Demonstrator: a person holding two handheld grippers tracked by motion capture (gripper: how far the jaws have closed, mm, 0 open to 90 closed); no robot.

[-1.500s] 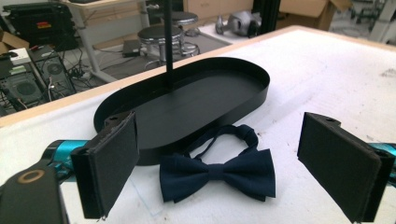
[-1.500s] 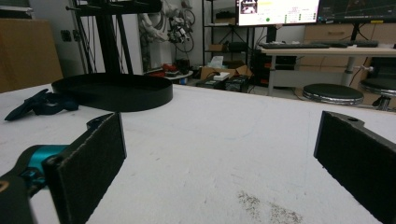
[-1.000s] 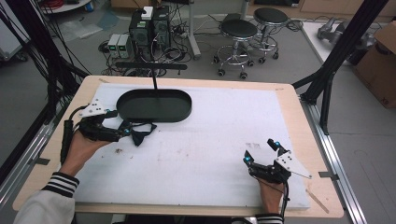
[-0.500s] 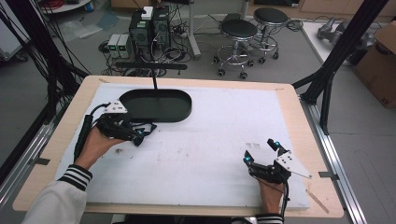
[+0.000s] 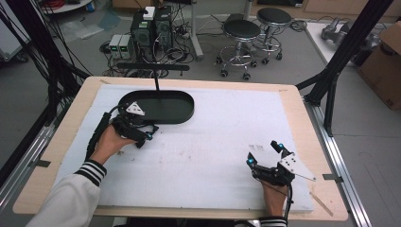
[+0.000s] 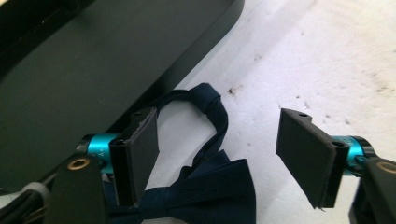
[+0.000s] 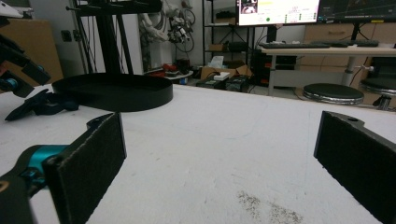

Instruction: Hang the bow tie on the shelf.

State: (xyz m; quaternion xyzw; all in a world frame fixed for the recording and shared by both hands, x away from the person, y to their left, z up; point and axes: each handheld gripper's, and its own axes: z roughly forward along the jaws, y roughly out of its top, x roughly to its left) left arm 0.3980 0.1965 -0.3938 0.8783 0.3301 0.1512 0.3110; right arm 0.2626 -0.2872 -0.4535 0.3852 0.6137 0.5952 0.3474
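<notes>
A dark navy bow tie (image 6: 210, 186) lies on the white mat (image 6: 327, 56) just in front of the black oval tray (image 6: 93, 60). My left gripper (image 6: 217, 123) straddles it with the jaws apart. They have just been closing, the tie's strap loops by the left pad (image 6: 142, 144), and the right pad stands clear of the cloth. From above, the left gripper (image 5: 144, 135) sits at the tray's (image 5: 182, 106) near rim. My right gripper (image 5: 263, 154) rests open on the mat at the front right, with nothing between its jaws (image 7: 219, 154).
The right gripper view shows the tray (image 7: 112, 91), the bow tie (image 7: 42, 105) and the left gripper (image 7: 16, 70) far off. A thin black post (image 5: 156, 82) rises behind the tray. Stools and computer gear stand beyond the table.
The left hand has moved right along the tray's near rim and lowered over the bow tie, its jaws narrowing. The right hand has stayed put.
</notes>
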